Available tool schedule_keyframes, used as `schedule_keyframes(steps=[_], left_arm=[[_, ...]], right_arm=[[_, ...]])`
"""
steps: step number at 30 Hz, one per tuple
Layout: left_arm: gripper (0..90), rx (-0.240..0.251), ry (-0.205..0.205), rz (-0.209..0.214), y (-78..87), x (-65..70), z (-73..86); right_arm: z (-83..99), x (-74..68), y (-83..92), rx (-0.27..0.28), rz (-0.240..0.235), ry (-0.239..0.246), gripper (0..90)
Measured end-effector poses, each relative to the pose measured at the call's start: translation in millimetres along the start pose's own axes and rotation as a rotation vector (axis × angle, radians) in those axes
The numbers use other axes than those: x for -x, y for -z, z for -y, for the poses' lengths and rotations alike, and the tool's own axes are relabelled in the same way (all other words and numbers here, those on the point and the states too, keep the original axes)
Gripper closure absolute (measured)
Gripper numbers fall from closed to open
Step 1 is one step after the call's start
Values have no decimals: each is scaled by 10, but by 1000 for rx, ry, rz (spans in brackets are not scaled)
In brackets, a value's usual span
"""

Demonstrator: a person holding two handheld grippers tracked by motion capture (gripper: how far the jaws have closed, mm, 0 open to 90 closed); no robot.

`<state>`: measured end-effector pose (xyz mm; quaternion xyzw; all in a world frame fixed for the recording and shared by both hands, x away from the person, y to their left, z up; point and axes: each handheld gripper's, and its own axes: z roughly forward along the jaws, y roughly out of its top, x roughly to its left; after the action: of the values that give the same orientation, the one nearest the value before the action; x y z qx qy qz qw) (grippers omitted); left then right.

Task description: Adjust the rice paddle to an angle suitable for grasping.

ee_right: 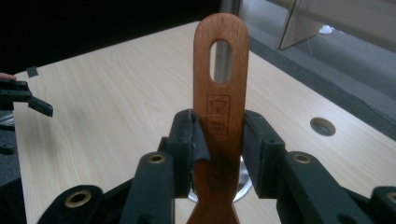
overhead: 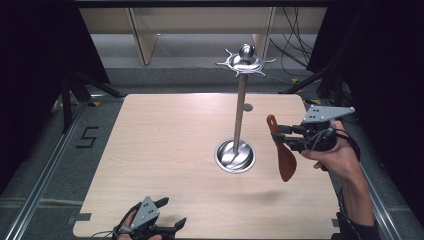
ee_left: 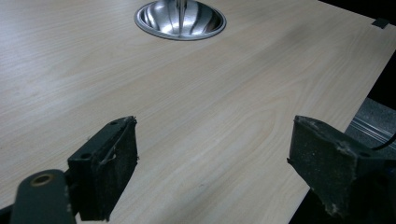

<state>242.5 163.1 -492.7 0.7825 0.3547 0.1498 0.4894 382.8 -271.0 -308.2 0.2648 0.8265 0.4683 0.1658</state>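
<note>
Right tool [overhead: 284, 138] grips my wooden spatula [overhead: 283, 150] by its handle, held above the desk [overhead: 165, 150] beside the metal stand [overhead: 239, 107]; left tool [overhead: 167, 212] sits wide open, empty.

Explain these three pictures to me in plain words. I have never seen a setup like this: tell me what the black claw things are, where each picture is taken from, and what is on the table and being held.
There is no robot here. A person holds hand-operated tongs in each hand, and each has a small camera on it.

The high view looks down on a pale wooden table. On it stands a metal stand: a round shiny base, a thin pole, and a top disc with hooks around its edge.

The left tongs sit at the near edge of the table. Their own camera shows two black jaws wide apart with nothing between them, and the stand's base farther off.

The right tongs are at the right side of the table. They are shut on a reddish-brown wooden spatula, gripping its handle, which has a slot near the end. In the high view its blade points down.
</note>
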Motion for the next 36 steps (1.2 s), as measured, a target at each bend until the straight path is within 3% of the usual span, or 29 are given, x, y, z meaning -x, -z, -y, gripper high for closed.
schedule_keyframes(steps=[2,4,6,7,8,11,12,13,16,17,18,19,20,21,25,26,27,28,30,32,33,36], left_arm=[[148,1,3,-2,-1,1,1],[148,5,1,3,-3,-1,2],[148,-8,-17,-4,6,-19,-1],[148,12,8,5,-6,-1,1],[148,-8,-16,-4,7,-19,-1],[148,2,-4,6,0,-8,-1],[148,3,0,5,-1,-6,0],[148,-1,-5,5,2,-9,-1],[148,-11,-20,-6,9,-22,-2],[148,16,10,4,-8,2,1],[148,-15,-25,-7,12,-25,-1],[148,16,9,6,-7,4,1],[148,-15,-25,-7,12,-25,-2],[148,15,11,4,-8,2,2],[148,15,11,3,-5,5,1],[148,-15,-25,-6,12,-26,-2],[148,-14,-22,-5,11,-25,-1],[148,15,13,5,-8,4,3],[148,13,11,5,-9,2,2],[148,14,12,5,-9,1,2],[148,13,12,5,-9,1,2],[148,15,13,5,-9,0,2]], right_arm=[[-32,-22,6,19,2,-8,673],[-76,-13,17,40,13,29,673],[-115,-46,46,50,29,13,673],[-137,-46,69,45,25,11,673],[-152,-50,68,68,37,11,673],[-209,-38,102,75,50,39,673],[-227,-51,122,60,36,16,673],[-263,-38,131,69,43,48,673],[-293,-58,131,80,40,34,673],[-325,-62,146,86,49,39,673],[-325,-62,146,86,49,39,673],[-344,-68,162,78,42,42,673],[-360,-66,165,93,53,52,673],[-380,-65,182,90,48,52,673],[-449,-79,220,96,54,66,673],[-465,-81,229,99,55,63,673],[-478,-78,225,106,50,65,673],[-492,-92,243,95,45,47,673],[-522,-83,253,115,65,69,673],[-555,-76,274,116,63,77,673],[-566,-99,276,119,67,55,673],[-616,-91,300,122,59,75,673]])
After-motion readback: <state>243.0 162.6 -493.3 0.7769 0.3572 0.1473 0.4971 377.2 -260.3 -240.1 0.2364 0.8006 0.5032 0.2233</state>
